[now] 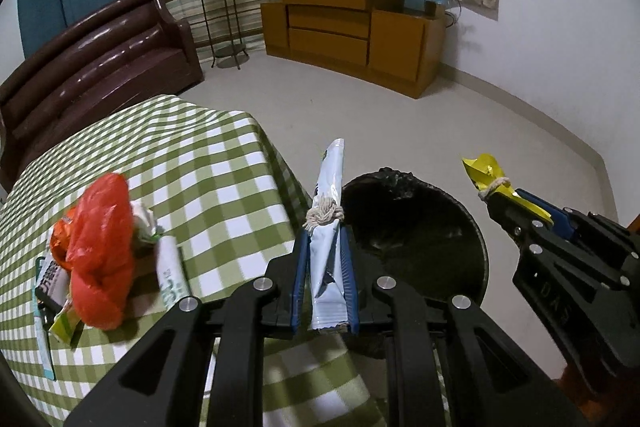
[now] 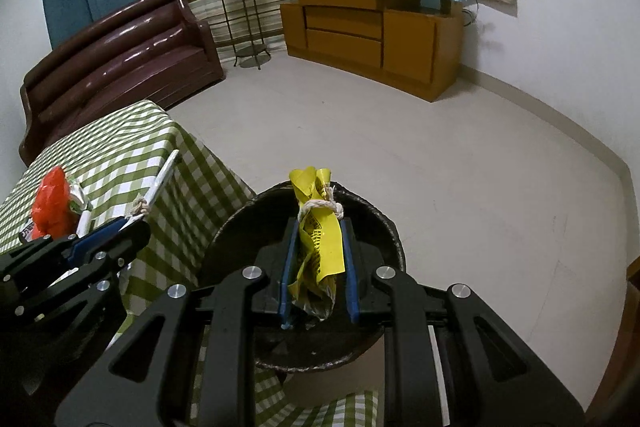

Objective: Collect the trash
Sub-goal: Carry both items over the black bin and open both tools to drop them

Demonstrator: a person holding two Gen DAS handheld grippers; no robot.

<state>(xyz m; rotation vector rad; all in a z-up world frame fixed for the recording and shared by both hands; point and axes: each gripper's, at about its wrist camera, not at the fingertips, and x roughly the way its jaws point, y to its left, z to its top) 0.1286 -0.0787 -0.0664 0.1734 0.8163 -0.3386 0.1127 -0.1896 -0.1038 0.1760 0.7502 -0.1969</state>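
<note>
Your left gripper [image 1: 325, 223] gripped a pale blue wrapper [image 1: 328, 227] at the bin's [image 1: 472, 227] left rim. Your right gripper [image 2: 320, 223] clamped a yellow wrapper [image 2: 320, 239] over the bin. More trash [image 1: 100, 227] lay on the checked table [image 1: 208, 163], left.

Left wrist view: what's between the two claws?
The open black-lined trash bin, seen in left wrist view between the left claw and right claw.
</note>
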